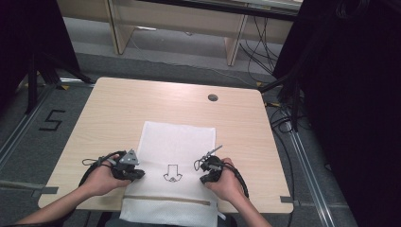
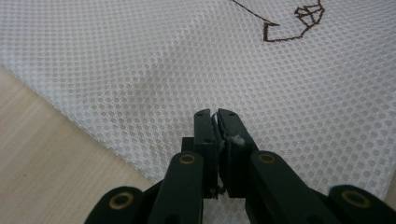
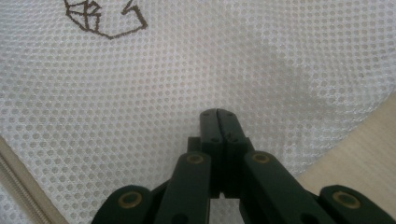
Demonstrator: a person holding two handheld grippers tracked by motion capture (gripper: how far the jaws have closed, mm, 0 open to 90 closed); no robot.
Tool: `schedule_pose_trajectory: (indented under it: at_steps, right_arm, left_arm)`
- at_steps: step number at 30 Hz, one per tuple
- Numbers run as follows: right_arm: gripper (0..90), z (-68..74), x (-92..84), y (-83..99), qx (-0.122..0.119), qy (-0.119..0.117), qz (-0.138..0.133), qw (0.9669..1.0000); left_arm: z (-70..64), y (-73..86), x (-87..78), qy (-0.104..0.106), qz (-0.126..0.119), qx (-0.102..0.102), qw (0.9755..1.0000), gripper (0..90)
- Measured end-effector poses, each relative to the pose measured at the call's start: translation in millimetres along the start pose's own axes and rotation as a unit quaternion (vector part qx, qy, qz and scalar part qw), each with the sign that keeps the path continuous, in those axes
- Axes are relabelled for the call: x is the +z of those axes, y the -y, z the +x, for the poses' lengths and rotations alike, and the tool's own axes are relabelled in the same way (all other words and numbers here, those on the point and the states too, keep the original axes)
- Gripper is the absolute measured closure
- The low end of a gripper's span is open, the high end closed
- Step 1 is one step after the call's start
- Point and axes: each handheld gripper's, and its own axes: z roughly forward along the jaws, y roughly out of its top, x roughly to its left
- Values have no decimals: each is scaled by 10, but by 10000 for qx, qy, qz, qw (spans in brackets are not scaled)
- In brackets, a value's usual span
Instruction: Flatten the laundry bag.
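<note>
**Two grippers pinched shut on a white mesh bag**

Both pairs of fingers are closed tight. In the left gripper view, the left gripper (image 2: 215, 116) has its fingers pressed together with a small fold of white mesh caught between the tips. In the right gripper view, the right gripper (image 3: 218, 113) also has its fingers fully together, their tips down on the mesh; whether any fabric is nipped between them cannot be told.

From the high view, the left gripper (image 1: 134, 173) sits at the left edge of the mesh bag (image 1: 179, 142), and the right gripper (image 1: 206, 176) sits near its right edge, each held in a hand. Between them lies a small dark outline drawing (image 1: 172, 173) printed on the fabric.

That bag lies flat on the near middle of the bench (image 1: 113, 109), with its near end hanging over the front edge. A tan zipper (image 1: 165, 199) runs across it close to that edge. A small round dark grommet (image 1: 213, 98) sits in the bench top farther back.
</note>
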Motion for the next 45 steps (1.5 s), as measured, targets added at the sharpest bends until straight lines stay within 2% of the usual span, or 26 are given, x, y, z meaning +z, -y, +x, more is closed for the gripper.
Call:
schedule_pose_trajectory:
  at_steps: [1, 2, 3, 5, 7, 9, 10, 11, 12, 13, 14, 15, 16, 20, 22, 24, 28, 30, 33, 35, 37, 38, 41, 42, 43, 45]
  right_arm:
    - [900, 0, 0, 0, 0, 0, 0, 10000]
    - [900, -25, 0, -23, 121, 65, 36, 9999]
    - [900, -49, 12, -28, -3, 56, -66, 10000]
    - [900, -65, 13, -40, -7, 94, -66, 9999]
    - [900, -107, 17, -61, 92, 156, -93, 9998]
    - [900, -124, 18, -68, 115, 168, -116, 9997]
    - [900, -142, 22, -75, 134, 182, -150, 9996]
    - [900, -180, 23, -87, 187, 148, -184, 9995]
    - [900, -180, 23, -87, 187, 148, -184, 9995]
    - [900, -197, 25, -92, 205, 157, -200, 9995]
    - [900, -222, 30, -101, 262, 183, -223, 9992]
    - [900, -222, 30, -101, 262, 183, -223, 9992]
    - [900, -249, 34, -114, 202, 221, -287, 9991]
    - [900, -237, 42, -135, 232, 321, -279, 9988]
    - [900, -234, 49, -141, 153, 379, -332, 9986]
    - [900, -211, 50, -136, 134, 454, -334, 9983]
    - [900, -227, 52, -131, 165, 415, -394, 9982]
    - [900, -227, 51, -130, 218, 408, -388, 9982]
    - [900, -221, 59, -129, 218, 431, -451, 9978]
    - [900, -221, 60, -125, 233, 431, -478, 9977]
    - [864, -230, 56, -111, 293, 396, -526, 9974]
    - [795, -247, 47, -94, 343, 302, -633, 9969]
    - [781, -244, 14, -74, 459, 249, -796, 9955]
    - [770, -238, -21, -64, 495, 239, -889, 9945]
    - [745, -227, -108, -42, 458, 250, -1081, 9928]
    - [739, -226, -162, -22, 452, 267, -1131, 9922]
  left_arm:
    - [0, 0, 0, 0, 0, 0, 10000, 861]
    - [35, -28, 16, -4, 16, 78, 10000, 862]
    - [44, -45, 40, -52, -41, -2, 10000, 862]
    - [61, -64, 53, -44, -24, -16, 10000, 862]
    - [96, -104, 84, -135, -23, -27, 9999, 862]
    - [107, -117, 94, -117, -62, -17, 9999, 862]
    - [115, -128, 107, -115, -60, -84, 9999, 862]
    - [130, -141, 114, -172, -75, -39, 9998, 862]
    - [133, -146, 133, -185, -124, -132, 9997, 862]
    - [149, -161, 132, -232, -84, -54, 9997, 862]
    - [159, -175, 143, -222, -97, -62, 9997, 863]
    - [159, -175, 143, -222, -97, -62, 9997, 862]
    - [152, -173, 153, -225, -125, -155, 9995, 862]
    - [154, -173, 150, -299, -126, -48, 9995, 863]
    - [158, -177, 147, -256, -89, -62, 9996, 861]
    - [171, -163, 158, -217, -206, -254, 9992, 860]
    - [190, -169, 152, -268, -161, -158, 9994, 860]
    - [185, -166, 158, -264, -180, -240, 9992, 860]
    - [192, -159, 164, -344, -206, -224, 9989, 859]
    - [185, -157, 164, -317, -228, -227, 9990, 859]
    - [177, -148, 163, -356, -267, -199, 9988, 844]
    - [177, -138, 156, -411, -325, -235, 9983, 813]
    - [186, -131, 131, -440, -400, -330, 9977, 777]
    - [194, -128, 112, -472, -441, -356, 9973, 767]
    - [191, -125, 81, -416, -571, -473, 9964, 729]
    - [197, -126, 52, -441, -628, -413, 9962, 710]
